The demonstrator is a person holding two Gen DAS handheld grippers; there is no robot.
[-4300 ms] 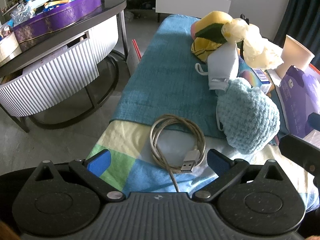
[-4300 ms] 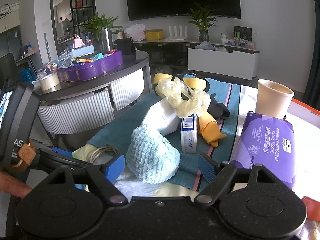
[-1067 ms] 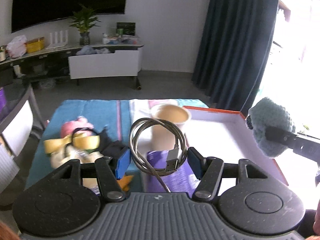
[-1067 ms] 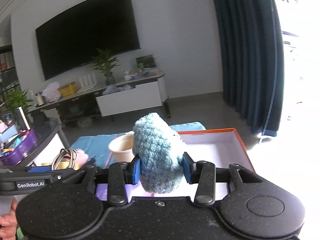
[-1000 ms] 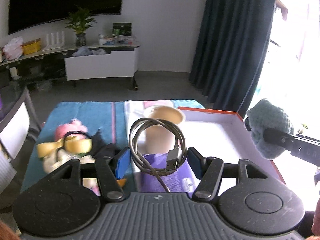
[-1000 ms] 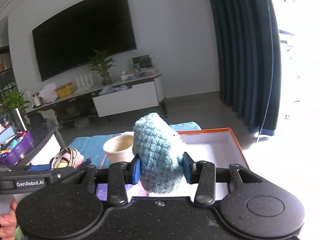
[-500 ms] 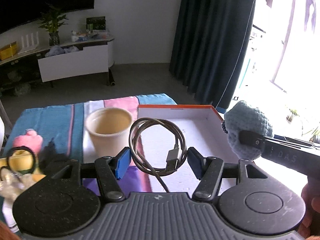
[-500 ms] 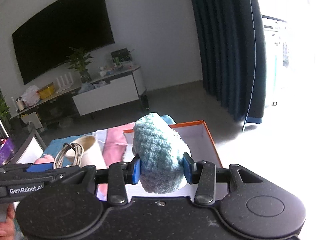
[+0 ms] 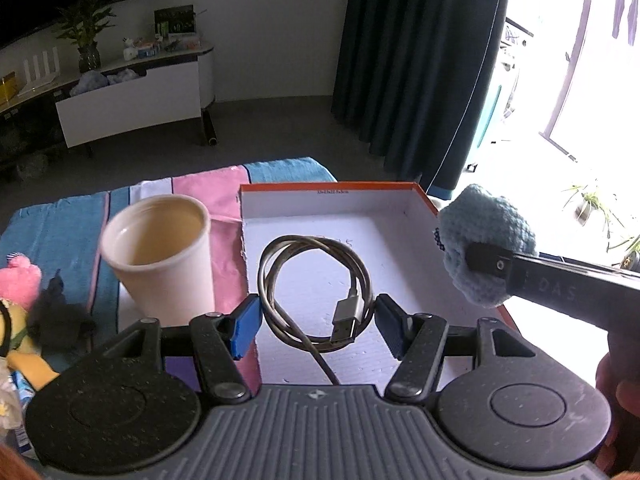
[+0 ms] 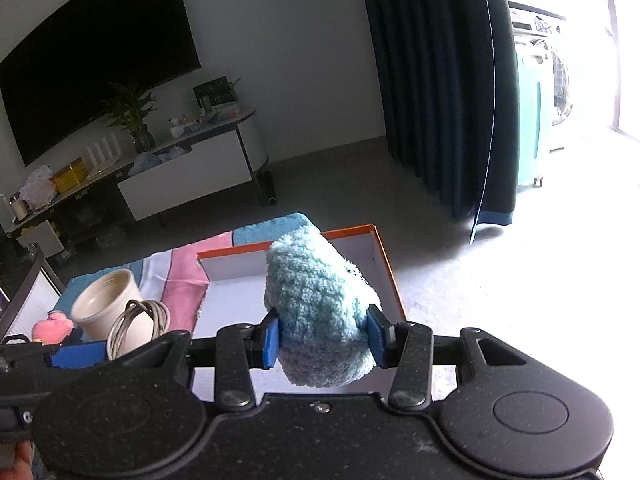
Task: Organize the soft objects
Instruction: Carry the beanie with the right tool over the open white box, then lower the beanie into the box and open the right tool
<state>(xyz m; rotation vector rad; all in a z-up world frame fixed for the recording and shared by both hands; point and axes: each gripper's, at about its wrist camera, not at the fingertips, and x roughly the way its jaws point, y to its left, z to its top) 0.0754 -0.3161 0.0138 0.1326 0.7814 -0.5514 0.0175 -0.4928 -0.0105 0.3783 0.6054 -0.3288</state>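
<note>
Left gripper: fingers part closed, blue pads pressing the left and right sides of a coiled cable. Coil stands between the pads, loop rising past the tips, USB plug hanging inside the loop by the right pad, tail running back toward the gripper body. Held in the air over the near part of the box, which is white inside with an orange rim. Right gripper: fingers clamped on the knit ball, light blue and fuzzy. Pads bite its lower sides left and right, so most of the ball bulges up and forward past the tips and a smaller part hangs below them. Ball is off the surface, over the right side of the box; in the left view it sits at the box's right rim. Cup, cream, stands upright just left of the box on a striped cloth, blue, white and pink. Pink plush further left at the frame edge, partly cut off. Whether cup and box touch, cannot tell.
</note>
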